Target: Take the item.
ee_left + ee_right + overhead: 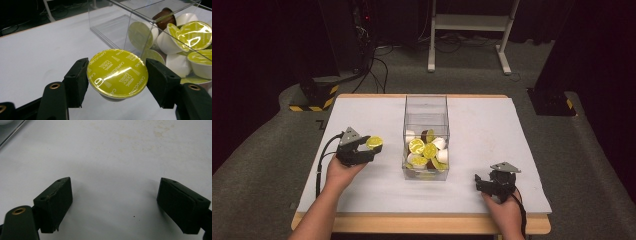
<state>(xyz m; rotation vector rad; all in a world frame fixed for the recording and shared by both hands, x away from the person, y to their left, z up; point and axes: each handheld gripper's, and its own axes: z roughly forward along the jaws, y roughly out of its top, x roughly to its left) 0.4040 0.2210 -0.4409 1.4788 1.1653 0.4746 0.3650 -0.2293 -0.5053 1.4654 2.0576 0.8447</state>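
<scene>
Beside clear box [426, 107], left tongs [117, 75] clamp capsule [117, 73]; table [492, 130] bare around.

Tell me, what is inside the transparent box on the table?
The transparent box holds a pile of coffee capsules: yellow-green lids, white cups, at least one brown one. Capsules lower in the pile are covered, so their number cannot be told.

The yellow foil lid of the coffee capsule [117, 73] held in the left tongs [117, 82] reads "NESCAFÉ Dolce Gusto" and "CAPPUCCINO", repeated across it; a small cup-like mark sits near its edge. Lids in the clear box [150, 27] carry print too small to read.
</scene>
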